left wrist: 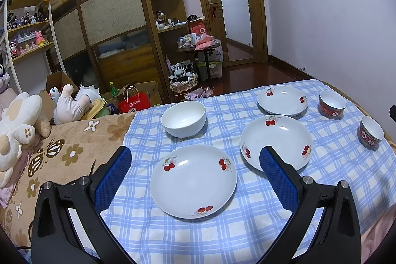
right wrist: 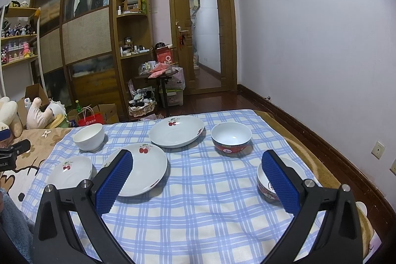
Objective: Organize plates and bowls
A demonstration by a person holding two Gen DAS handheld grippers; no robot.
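Observation:
On a blue checked cloth (left wrist: 222, 234) lie three white cherry plates: a near one (left wrist: 193, 181), a middle one (left wrist: 276, 141) and a far one (left wrist: 282, 99). A plain white bowl (left wrist: 183, 118) stands at the far left, and two red patterned bowls (left wrist: 331, 103) (left wrist: 370, 131) at the right. My left gripper (left wrist: 195, 155) is open above the near plate, holding nothing. My right gripper (right wrist: 198, 157) is open over bare cloth, between the middle plate (right wrist: 142, 168) and a red bowl (right wrist: 268, 186) partly hidden by its right finger. The other red bowl (right wrist: 231, 137) stands farther back.
The cloth covers a bed with a brown flowered blanket (left wrist: 61, 160) on the left. Stuffed toys (left wrist: 17, 120) lie at the left edge. Beyond the bed are boxes, a red bag (left wrist: 135, 102), a wardrobe, shelves and a door. A wall runs along the right.

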